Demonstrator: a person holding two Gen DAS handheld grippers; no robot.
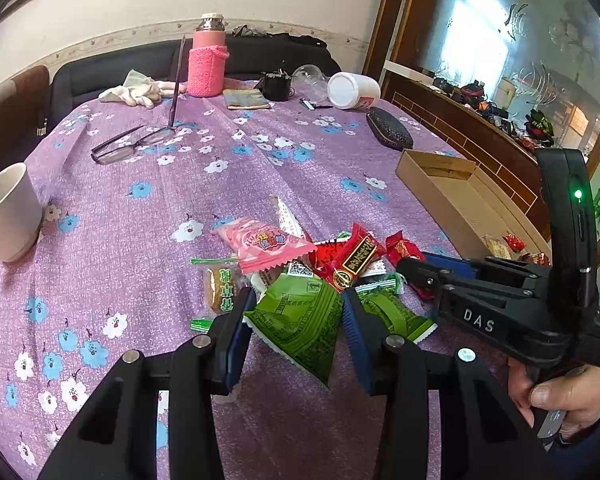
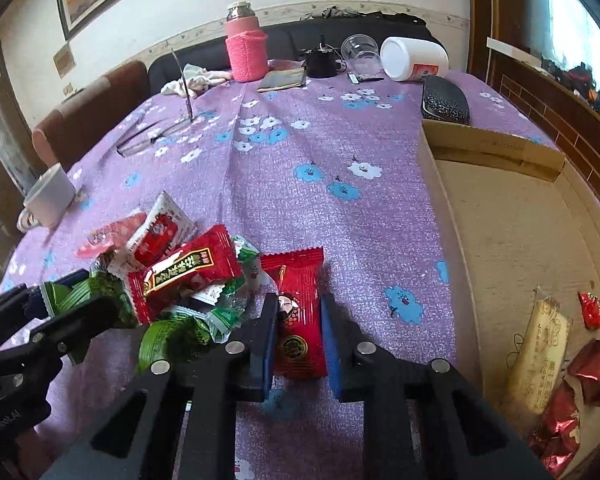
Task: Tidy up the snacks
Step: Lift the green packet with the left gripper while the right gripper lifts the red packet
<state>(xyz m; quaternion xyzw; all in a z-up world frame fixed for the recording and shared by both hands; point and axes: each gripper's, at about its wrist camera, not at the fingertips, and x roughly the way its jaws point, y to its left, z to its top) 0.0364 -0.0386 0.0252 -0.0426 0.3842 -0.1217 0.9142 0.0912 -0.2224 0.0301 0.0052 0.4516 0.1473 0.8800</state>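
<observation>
A pile of wrapped snacks (image 1: pixel 300 264) lies on the purple flowered tablecloth (image 1: pixel 148 216). My left gripper (image 1: pixel 298 320) is open, its fingers on either side of a green packet (image 1: pixel 300 320) at the pile's near edge. My right gripper (image 2: pixel 300 332) is open around a red packet (image 2: pixel 298 320) lying just right of the pile (image 2: pixel 172 276); it also shows in the left wrist view (image 1: pixel 416 276). A cardboard box (image 2: pixel 512 240) to the right holds several snacks (image 2: pixel 556 380); it also shows in the left wrist view (image 1: pixel 452 196).
A white mug (image 1: pixel 6 216) stands at the left edge. Glasses (image 1: pixel 128 146), a pink bottle (image 1: pixel 207 60), a white jar on its side (image 1: pixel 354 90), a dark glasses case (image 1: pixel 390 128) and a cloth (image 1: pixel 136 92) sit farther back. A sofa lies beyond the table.
</observation>
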